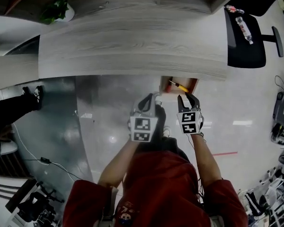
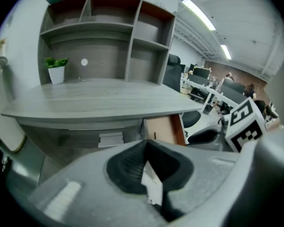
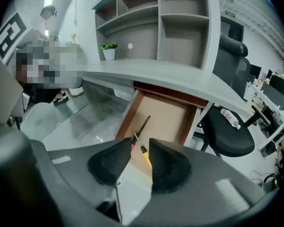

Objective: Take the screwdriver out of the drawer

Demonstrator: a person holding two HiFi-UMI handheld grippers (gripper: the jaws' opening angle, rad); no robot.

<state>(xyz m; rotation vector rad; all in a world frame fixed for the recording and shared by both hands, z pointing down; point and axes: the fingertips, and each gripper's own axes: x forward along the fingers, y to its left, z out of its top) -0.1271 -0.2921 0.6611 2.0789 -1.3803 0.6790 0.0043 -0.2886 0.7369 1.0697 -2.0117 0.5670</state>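
The open wooden drawer [image 1: 192, 82] hangs under the desk's right end, also seen as drawer [image 3: 173, 117] and drawer [image 2: 161, 129]. A yellow-handled screwdriver [image 1: 181, 86] lies inside it. In the right gripper view the screwdriver [image 3: 145, 155] shows through the gap between the pads, next to a dark-shafted tool [image 3: 144, 123] with a red part. My right gripper [image 3: 139, 145] is open and empty, hovering above the drawer's front, right gripper [image 1: 188, 99]. My left gripper [image 1: 149, 100] is just left of the drawer; the left gripper [image 2: 146, 143] has its tips together with nothing in them.
The grey desk [image 1: 132, 46] spans the top, with a potted plant [image 1: 61, 11] and a shelf unit [image 2: 109, 32] on it. A black office chair [image 1: 246, 37] carrying a bottle [image 1: 244, 27] stands right of the drawer. Cables [image 1: 45, 161] cross the glossy floor at left.
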